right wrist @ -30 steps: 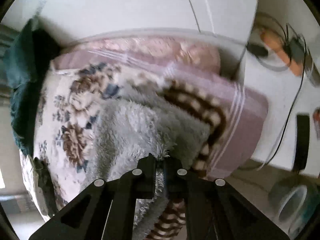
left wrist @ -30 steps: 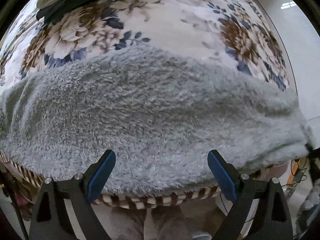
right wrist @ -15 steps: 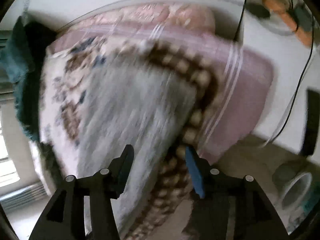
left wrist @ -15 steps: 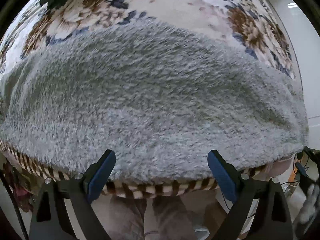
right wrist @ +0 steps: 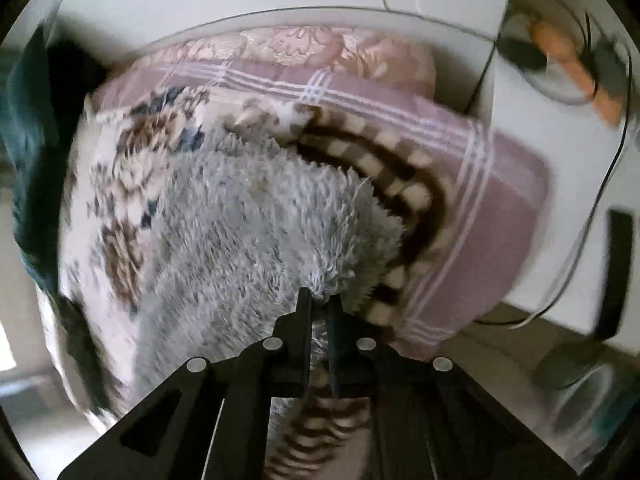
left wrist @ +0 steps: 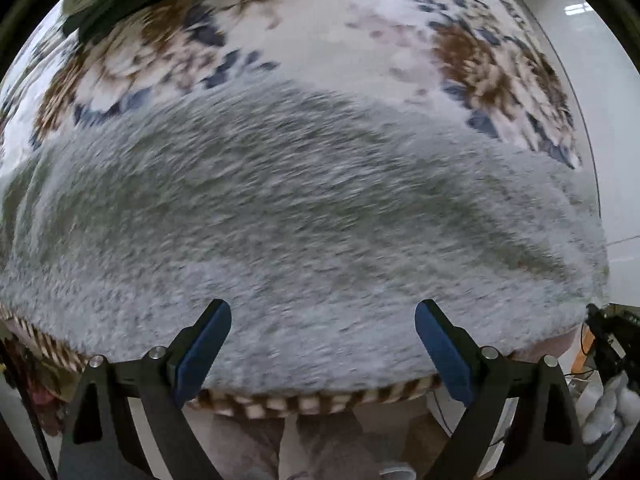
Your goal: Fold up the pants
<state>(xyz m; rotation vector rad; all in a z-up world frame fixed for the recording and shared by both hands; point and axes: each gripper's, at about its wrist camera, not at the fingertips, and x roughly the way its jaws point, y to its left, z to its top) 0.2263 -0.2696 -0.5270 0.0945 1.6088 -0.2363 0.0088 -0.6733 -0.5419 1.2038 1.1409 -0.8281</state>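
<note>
Right hand-held gripper (right wrist: 320,300) has just been closing, and its jaws now pinch a tuft at the near corner of the fluffy grey pants (right wrist: 248,232). Its view alone shows the pink checked sheet (right wrist: 480,208), a brown-and-cream striped blanket (right wrist: 416,184) and cables on the floor. Left hand-held gripper (left wrist: 323,320) hangs with jaws spread wide, gripping nothing, directly above the pants, which lie spread on a floral blanket (left wrist: 328,40) on the bed.
</note>
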